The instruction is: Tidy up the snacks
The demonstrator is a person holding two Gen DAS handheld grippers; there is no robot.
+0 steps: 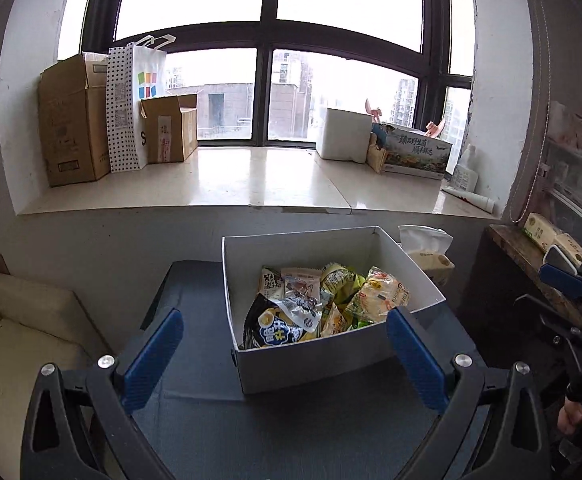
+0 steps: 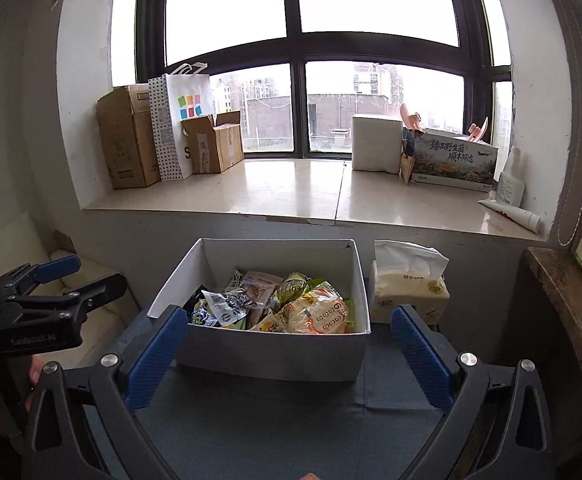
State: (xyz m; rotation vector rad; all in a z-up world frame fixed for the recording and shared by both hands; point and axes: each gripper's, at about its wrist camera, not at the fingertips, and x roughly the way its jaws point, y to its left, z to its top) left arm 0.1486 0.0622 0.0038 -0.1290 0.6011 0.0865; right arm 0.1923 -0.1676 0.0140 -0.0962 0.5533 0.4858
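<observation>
A white open box [image 1: 311,372] [image 2: 275,354] stands on a dark blue-grey table [image 1: 291,432] [image 2: 275,428]. It holds several snack packets [image 1: 323,304] [image 2: 279,304], among them a black one [image 1: 275,330] and an orange-printed clear one [image 2: 319,314]. My left gripper [image 1: 285,354] is open and empty, just in front of the box. My right gripper [image 2: 287,356] is open and empty, at the box's near wall. Each gripper shows at the edge of the other's view: the right [image 1: 571,284], the left [image 2: 51,284].
A tissue pack [image 2: 409,292] [image 1: 429,258] stands right of the box. A window sill [image 2: 291,192] behind carries cardboard boxes [image 2: 131,136], a paper bag [image 2: 179,120] and a printed carton [image 2: 451,160]. A cream sofa [image 1: 19,340] is left, a wooden shelf [image 2: 563,292] right.
</observation>
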